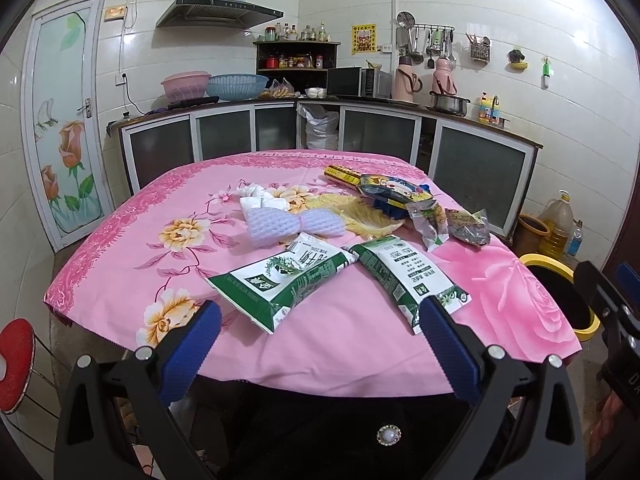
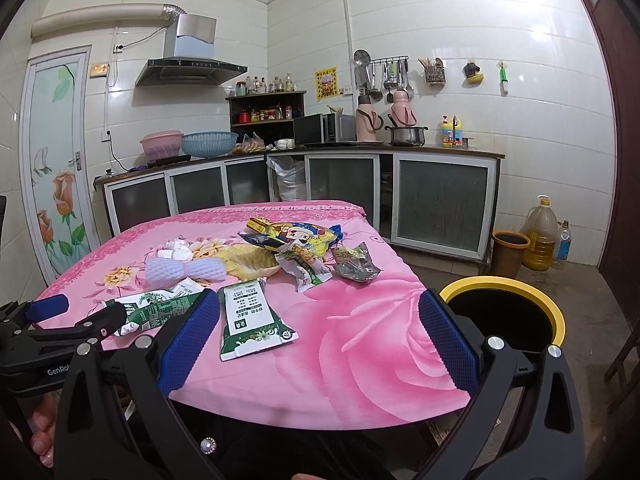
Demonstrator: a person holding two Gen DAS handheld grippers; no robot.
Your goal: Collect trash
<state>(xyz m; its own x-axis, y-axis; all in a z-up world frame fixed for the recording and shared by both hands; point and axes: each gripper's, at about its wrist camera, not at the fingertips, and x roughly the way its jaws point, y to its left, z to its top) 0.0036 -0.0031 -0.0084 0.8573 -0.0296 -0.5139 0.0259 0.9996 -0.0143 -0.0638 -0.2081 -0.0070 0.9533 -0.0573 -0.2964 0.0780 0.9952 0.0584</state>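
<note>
Trash lies on a table with a pink flowered cloth point(image 1: 120, 264) point(image 2: 360, 320). Two green-and-white pouches point(image 1: 280, 280) point(image 1: 404, 276) lie nearest; one shows in the right wrist view point(image 2: 248, 316). Behind them lie a white foam net point(image 1: 292, 224) point(image 2: 184, 270), crumpled tissues point(image 1: 260, 196), a yellow peel point(image 1: 360, 216) and several snack wrappers point(image 1: 400, 190) point(image 2: 304, 236). My left gripper point(image 1: 320, 340) is open and empty before the near table edge. My right gripper point(image 2: 320, 336) is open and empty, hovering over the near table edge. A black bin with a yellow rim point(image 2: 504, 312) point(image 1: 560, 292) stands right of the table.
Kitchen counters with cabinets point(image 1: 360, 128) run behind the table. A brown pot point(image 2: 510, 252) and an oil jug point(image 2: 540, 236) stand on the floor at right. A red stool point(image 1: 16, 356) is at the left. A door with painted flowers point(image 1: 64, 128) is at far left.
</note>
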